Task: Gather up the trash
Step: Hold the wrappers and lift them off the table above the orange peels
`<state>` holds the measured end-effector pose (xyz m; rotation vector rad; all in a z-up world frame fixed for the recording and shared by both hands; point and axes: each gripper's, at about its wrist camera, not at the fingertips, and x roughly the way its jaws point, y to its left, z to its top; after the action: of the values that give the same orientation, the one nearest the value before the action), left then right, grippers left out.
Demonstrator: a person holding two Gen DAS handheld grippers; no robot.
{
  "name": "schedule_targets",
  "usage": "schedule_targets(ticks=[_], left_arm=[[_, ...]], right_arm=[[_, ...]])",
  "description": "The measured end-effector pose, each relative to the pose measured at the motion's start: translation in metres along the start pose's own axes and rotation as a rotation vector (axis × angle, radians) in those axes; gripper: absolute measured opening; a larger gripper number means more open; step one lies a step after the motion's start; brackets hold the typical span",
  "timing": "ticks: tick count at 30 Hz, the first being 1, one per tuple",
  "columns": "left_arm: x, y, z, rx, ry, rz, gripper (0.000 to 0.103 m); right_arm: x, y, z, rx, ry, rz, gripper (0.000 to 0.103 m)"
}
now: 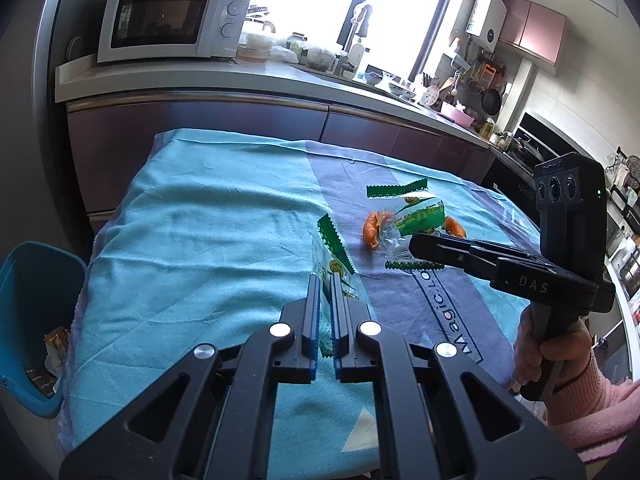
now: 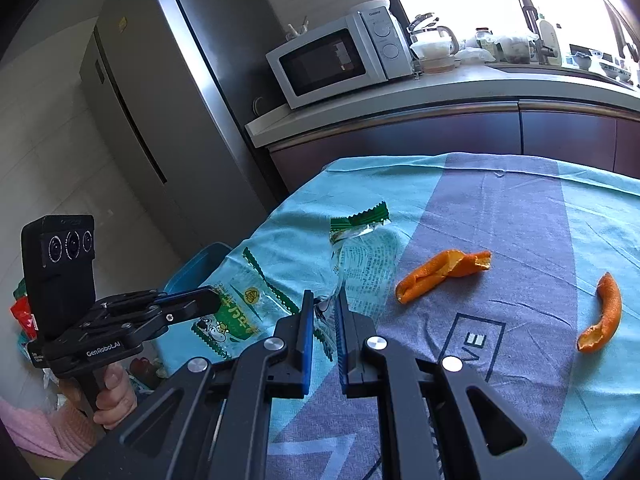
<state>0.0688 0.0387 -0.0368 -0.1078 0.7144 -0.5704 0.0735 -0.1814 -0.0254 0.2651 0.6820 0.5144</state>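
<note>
Our left hand-held gripper (image 1: 326, 280) pinches a green wrapper (image 1: 334, 254), our right hand-held gripper (image 2: 323, 300) a clear wrapper (image 2: 366, 264); its pinched corner hides between the pads.

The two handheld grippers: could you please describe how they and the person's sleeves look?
Both the left gripper and right gripper are black with blue-padded fingers and silver pivot bolts. Each carries a boxy three-lens camera block. The sleeves are pink knit.

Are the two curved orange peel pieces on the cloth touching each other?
Apart. The right wrist view shows the folded orange peel piece and the long curved orange peel strip with bare purple-grey cloth between them.
</note>
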Motion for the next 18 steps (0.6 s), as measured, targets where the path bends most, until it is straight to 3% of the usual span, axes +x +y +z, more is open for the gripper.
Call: schedule_targets(ticks=[18], left_arm=[[-0.018,0.019,-0.004,-0.022,-0.017,0.052,0.006]], right_arm=[[0.018,0.019,0.001,-0.027,0.023,0.047,0.009]])
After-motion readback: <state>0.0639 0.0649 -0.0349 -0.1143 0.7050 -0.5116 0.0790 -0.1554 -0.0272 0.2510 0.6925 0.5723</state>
